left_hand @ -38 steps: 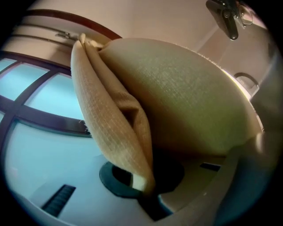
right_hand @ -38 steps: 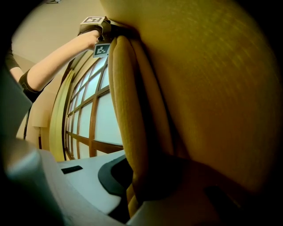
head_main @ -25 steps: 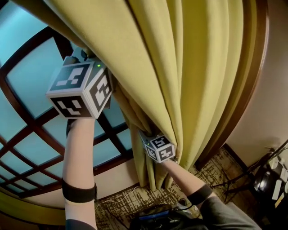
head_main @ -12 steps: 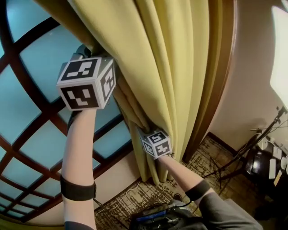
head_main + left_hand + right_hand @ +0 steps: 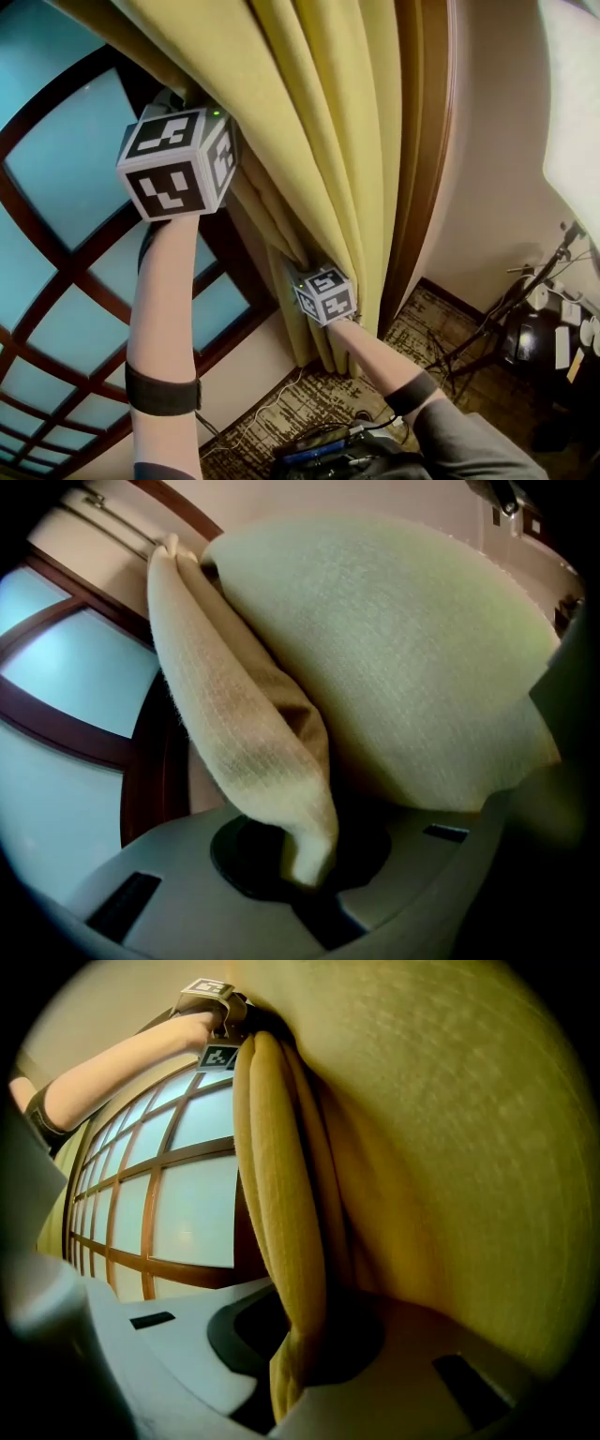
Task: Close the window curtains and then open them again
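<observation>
- Head view: we are looking forward and steeply down onto the curtain [image 5: 319, 122], the window [image 5: 66, 169] and the carpet [image 5: 427, 319] below.
- Left gripper view: we are riding the left gripper [image 5: 183, 141], pressed close against the curtain, facing up along its fold.
- Right gripper view: we are riding the right gripper [image 5: 319, 286], lower down, equally close, facing up the curtain's edge.
- Shared: head and right gripper views are both catching the left gripper and left forearm [image 5: 164, 309]; all three are taking in curtain and window.

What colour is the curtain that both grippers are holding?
Mustard yellow, a plain woven fabric curtain; the head view shows it best.
</observation>
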{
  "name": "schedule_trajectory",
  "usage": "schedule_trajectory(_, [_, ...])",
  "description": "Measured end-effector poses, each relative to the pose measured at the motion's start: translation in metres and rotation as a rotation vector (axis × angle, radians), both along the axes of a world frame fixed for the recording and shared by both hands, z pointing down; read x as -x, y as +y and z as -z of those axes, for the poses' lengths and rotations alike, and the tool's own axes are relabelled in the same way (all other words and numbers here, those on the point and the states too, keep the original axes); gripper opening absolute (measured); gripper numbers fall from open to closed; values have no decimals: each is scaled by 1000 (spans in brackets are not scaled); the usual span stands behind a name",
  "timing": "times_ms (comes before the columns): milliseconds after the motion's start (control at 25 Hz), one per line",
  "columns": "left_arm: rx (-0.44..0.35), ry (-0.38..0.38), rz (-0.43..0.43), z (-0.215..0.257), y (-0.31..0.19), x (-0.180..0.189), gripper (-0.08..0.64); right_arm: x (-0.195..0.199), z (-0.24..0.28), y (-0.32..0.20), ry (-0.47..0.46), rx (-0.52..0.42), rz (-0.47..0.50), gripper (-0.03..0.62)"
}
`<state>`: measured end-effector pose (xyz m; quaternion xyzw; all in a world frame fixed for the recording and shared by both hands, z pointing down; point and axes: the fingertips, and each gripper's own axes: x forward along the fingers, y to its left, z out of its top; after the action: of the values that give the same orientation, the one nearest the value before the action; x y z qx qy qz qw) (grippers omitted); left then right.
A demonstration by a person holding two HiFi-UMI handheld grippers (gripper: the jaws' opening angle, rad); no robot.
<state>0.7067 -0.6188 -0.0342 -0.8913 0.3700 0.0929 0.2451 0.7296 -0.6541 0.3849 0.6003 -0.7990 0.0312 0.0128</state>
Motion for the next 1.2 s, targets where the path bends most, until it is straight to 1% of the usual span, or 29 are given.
schedule_trajectory(80, [-12,18,18,8,-4,-10,18,-17,6,-3,9,-6,-2,28])
schedule_trajectory(160, [-14,26,18,12,-3,-23,18,-34,8,-3,10,-7,-10,28])
schedule_trajectory(320, [-20,30,4,24,3,-68,18,-74,21,0,8,-17,-26,28])
schedule_trajectory(400, [0,-2,-24,19,0,-97,14,-89,15,-3,6,14,-28,28])
schedule_trajectory(520, [44,-50,-46,-1,-14,-138,14,-110,-5,-5,-23,68,-44,28])
schedule_trajectory(680, [69,-108,-78,-18,-20,-187,12,-137,-19,-5,-35,94,-78,27])
schedule_trajectory(720, [73,-112,-88,-21,-21,-200,12,-146,-21,-4,-36,98,-90,28])
schedule_trajectory(800, [83,-91,-105,-23,-24,-222,12,-165,-23,-2,-40,94,-114,28])
schedule_trajectory(880, [99,-46,-137,-20,-21,-239,11,-186,-21,1,-42,82,-139,28])
schedule_trajectory(960, [107,-17,-162,-18,-19,-250,12,-206,-19,3,-41,80,-158,28])
schedule_trajectory(1040, [112,-7,-156,-18,-21,-251,12,-220,-20,4,-39,83,-168,28])
schedule_trajectory(1200, [115,-16,-122,-24,-31,-239,14,-222,-25,3,-23,89,-168,28])
